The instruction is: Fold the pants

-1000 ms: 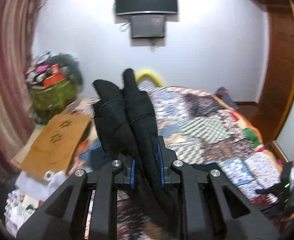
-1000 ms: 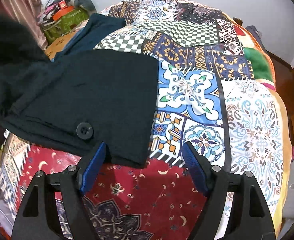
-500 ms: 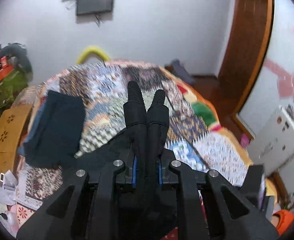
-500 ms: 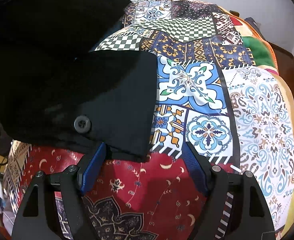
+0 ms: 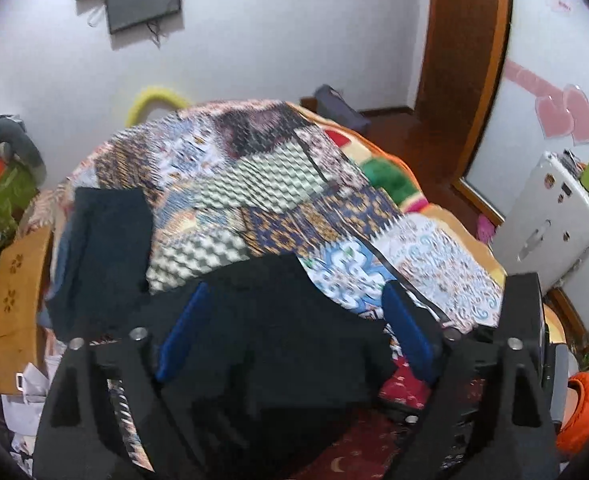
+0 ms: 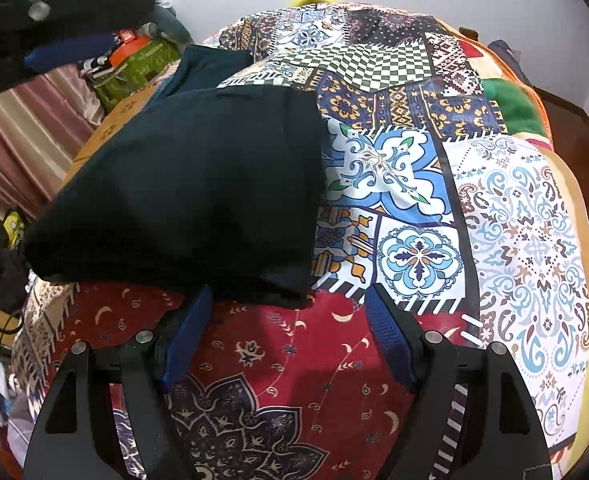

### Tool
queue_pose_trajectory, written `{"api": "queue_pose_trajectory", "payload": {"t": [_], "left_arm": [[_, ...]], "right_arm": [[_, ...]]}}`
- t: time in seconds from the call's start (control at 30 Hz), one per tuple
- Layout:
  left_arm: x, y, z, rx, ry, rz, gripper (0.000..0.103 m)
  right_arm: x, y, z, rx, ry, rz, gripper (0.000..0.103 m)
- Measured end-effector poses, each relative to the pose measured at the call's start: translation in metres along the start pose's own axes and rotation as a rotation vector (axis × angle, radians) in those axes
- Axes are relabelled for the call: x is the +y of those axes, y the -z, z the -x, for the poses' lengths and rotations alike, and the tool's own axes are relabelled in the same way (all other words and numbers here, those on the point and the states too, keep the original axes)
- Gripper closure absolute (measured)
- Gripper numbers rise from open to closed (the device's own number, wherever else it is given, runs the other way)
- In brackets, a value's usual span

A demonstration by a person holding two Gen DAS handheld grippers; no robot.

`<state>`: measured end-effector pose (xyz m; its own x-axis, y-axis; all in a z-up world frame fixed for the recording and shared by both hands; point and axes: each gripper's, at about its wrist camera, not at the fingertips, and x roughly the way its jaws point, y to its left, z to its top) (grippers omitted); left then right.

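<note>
Risking a slumped fold: black pants (image 6: 190,184) lie folded on the bed (image 6: 526,216), top layer loose. Left hand-held gripper (image 5: 294,332) has just been opening, wide above them, gripping nothing. Right hand-held gripper (image 6: 290,336) open, empty, at near edge; could snag it.

Pants (image 6: 198,184): black, plain. Second folded garment (image 5: 106,248): dark navy-teal. Bedspread (image 6: 414,184): patchwork; blue/white floral tiles, green-white check, orange-on-navy geometric, pale-blue paisley, red w/ crescents. Left tool (image 5: 292,334) & right tool (image 6: 288,340): black bodies, blue pads. Curtain (image 6: 22,136): dusty pink stripes. Wall (image 5: 294,40): white.
</note>
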<state>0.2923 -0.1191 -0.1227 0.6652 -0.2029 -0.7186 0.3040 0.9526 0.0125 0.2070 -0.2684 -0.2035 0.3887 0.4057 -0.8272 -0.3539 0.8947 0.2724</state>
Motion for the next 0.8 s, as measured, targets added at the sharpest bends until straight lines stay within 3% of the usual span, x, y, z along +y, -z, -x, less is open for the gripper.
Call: {"api": "queue_pose_trajectory", "payload": {"t": [0.17,0.33,0.57,0.8], "left_arm": [[0.052,-0.008,0.008,-0.056,-0.173,0.009,0.004],[0.115,-0.009,-0.022,0.031,-0.298,0.057,0.002],[0.165,0.003,-0.094,0.204,-0.332,0.104,0.002],[0.164,0.034,-0.157,0.365,-0.371,-0.022,0.001]], "right_arm": [[0.003,-0.002,0.004,-0.017,-0.004,0.000,0.028],[0.005,-0.006,0.008,-0.034,-0.002,-0.002,0.028],[0.009,-0.009,0.007,-0.043,0.018,-0.004,0.028],[0.007,-0.010,0.008,-0.040,0.026,-0.011,0.028]]}}
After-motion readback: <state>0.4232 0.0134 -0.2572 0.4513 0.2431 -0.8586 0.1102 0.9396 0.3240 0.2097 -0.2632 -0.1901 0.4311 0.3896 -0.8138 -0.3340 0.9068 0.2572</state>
